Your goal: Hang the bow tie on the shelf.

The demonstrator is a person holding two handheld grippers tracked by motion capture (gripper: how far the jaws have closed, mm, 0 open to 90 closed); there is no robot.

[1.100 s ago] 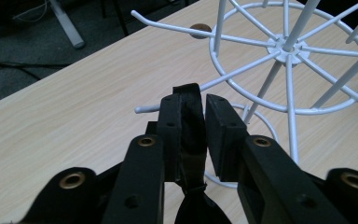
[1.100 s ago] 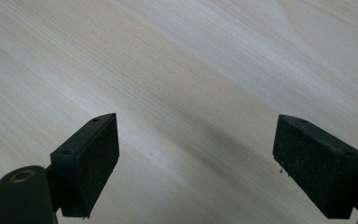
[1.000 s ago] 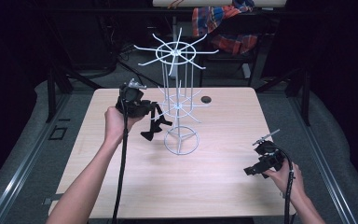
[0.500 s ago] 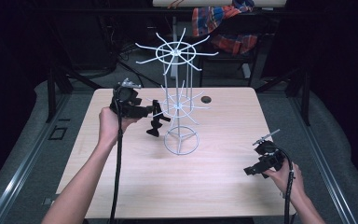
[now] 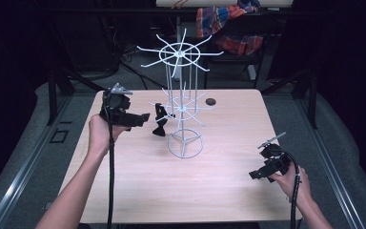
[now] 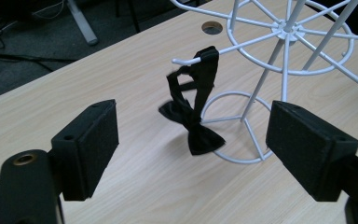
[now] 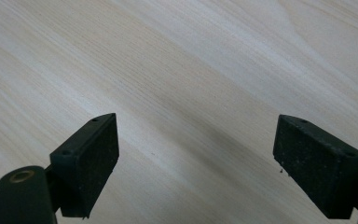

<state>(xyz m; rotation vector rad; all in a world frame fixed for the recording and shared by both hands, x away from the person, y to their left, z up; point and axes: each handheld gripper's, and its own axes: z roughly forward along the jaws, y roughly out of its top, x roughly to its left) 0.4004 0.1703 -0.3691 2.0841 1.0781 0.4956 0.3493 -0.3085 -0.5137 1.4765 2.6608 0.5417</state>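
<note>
A white wire display rack [image 5: 183, 109] stands mid-table, with spoked arms at two levels. A black bow tie [image 5: 160, 120] [image 6: 193, 109] hangs by its strap from the tip of a lower arm on the rack's left side. My left gripper [image 5: 145, 117] [image 6: 193, 154] is held just left of the tie, open, jaws wide apart and nothing between them. My right gripper [image 5: 256, 173] [image 7: 196, 163] rests low over the bare wood near the table's right front corner, also open and empty.
The light wooden table [image 5: 138, 191] has a round cable hole [image 5: 211, 101] behind the rack. The rack's ring base [image 5: 185, 144] sits on the wood. Dark floor, table legs and a patterned cloth [image 5: 228, 28] lie beyond the far edge.
My left gripper has let go of the bow tie and drawn back to the left; the tie now hangs alone on the rack arm. The right gripper has stayed put.
</note>
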